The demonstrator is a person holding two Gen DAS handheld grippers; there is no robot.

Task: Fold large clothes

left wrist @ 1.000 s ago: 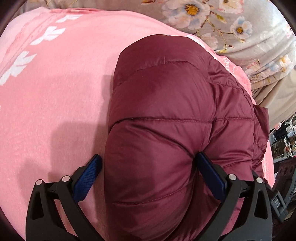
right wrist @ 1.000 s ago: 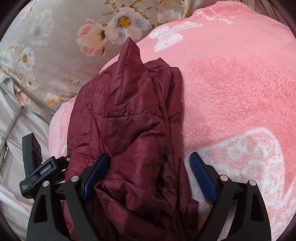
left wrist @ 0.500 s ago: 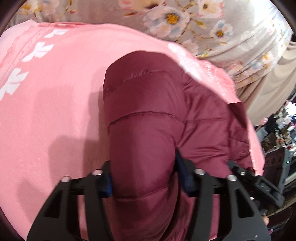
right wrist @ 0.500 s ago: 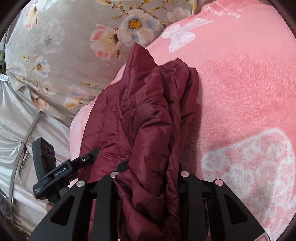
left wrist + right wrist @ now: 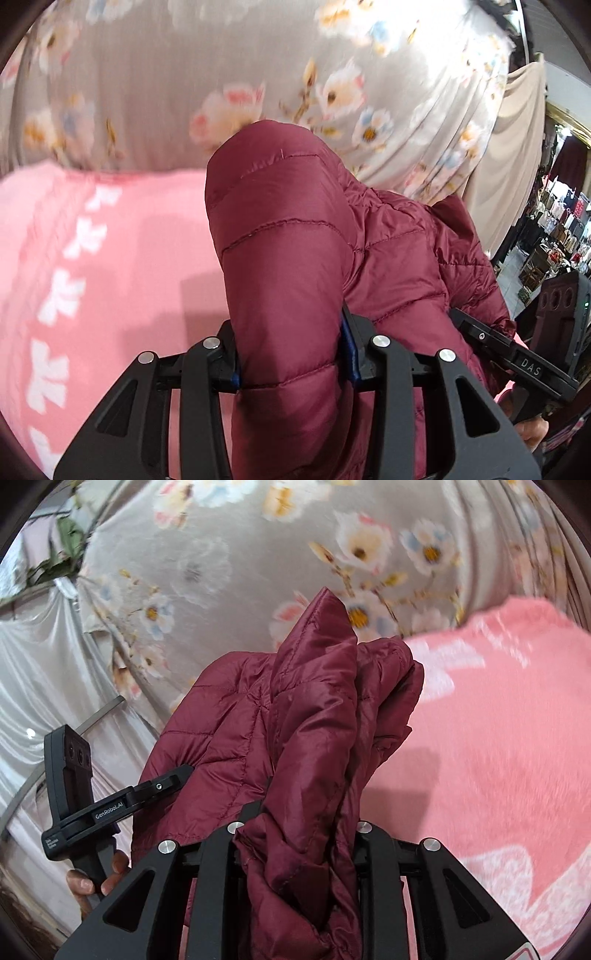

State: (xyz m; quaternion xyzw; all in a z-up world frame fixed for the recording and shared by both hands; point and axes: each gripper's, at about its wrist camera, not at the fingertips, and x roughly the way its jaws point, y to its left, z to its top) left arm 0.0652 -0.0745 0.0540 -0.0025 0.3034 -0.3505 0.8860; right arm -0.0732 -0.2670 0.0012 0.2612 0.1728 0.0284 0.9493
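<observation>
Left gripper [image 5: 291, 354] and right gripper [image 5: 295, 834] each clamped on maroon puffer jacket [image 5: 295, 236], lifted off pink blanket [image 5: 110, 277], likely for refolding.

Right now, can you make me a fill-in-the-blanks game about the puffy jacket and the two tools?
1. The quilted jacket is dark ____ in colour.
2. The left tool is ____ on the jacket.
3. The fluffy blanket under the jacket is ____.
4. The grey cloth behind is printed with ____.

Missing words: red (maroon); shut; pink; flowers
</observation>
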